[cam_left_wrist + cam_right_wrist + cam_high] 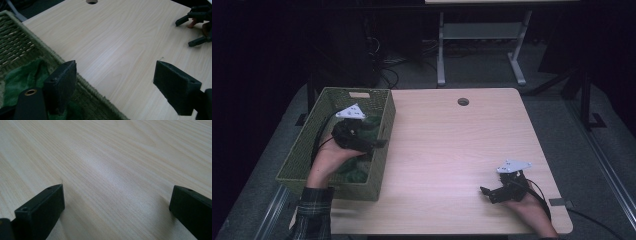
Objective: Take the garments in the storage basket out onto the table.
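The counter (452, 150) lies bare and open from the woven basket (382, 150) at its left edge across to the right gripper (486, 191) near the front right corner, the basket's raised wall being the one barrier beside the left gripper (379, 144), with a green cloth (22, 77) bunched inside it.

hidden: my left tool (379, 144) covers much of the dark green crumpled cloth (354, 172) in the olive woven basket (307, 145) | cut off: my right forearm by the high view's bottom edge | unclear: cloth's full shape
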Available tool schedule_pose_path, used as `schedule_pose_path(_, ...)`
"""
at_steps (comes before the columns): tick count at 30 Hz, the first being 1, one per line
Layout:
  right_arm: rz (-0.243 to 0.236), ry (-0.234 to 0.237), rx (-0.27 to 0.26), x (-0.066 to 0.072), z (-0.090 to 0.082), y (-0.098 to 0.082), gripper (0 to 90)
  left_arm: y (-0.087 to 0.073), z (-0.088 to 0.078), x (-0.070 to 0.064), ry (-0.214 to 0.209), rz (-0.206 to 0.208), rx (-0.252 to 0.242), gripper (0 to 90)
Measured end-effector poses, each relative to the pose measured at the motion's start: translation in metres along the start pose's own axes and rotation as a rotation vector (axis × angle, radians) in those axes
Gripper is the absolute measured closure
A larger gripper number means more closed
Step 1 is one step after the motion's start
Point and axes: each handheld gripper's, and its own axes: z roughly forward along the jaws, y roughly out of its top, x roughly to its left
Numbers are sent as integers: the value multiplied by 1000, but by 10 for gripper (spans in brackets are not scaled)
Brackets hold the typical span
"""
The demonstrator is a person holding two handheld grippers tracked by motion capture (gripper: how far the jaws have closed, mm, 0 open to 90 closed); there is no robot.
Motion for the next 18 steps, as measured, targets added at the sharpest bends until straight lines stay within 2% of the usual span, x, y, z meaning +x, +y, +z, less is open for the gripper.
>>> schedule_pose_path(5, 0, 0, -2, 0, 0, 0, 0, -6, -4, 9, 25, -19, 3, 220)
schedule_pose_path(8, 0, 0, -2, 0, 0, 0, 0, -12, -6, 18, 53, -36, 28, 236)
schedule_pose_path(18, -4, 0, -5, 0, 0, 0, 0, -29, -5, 38, 80, -54, 72, 334)
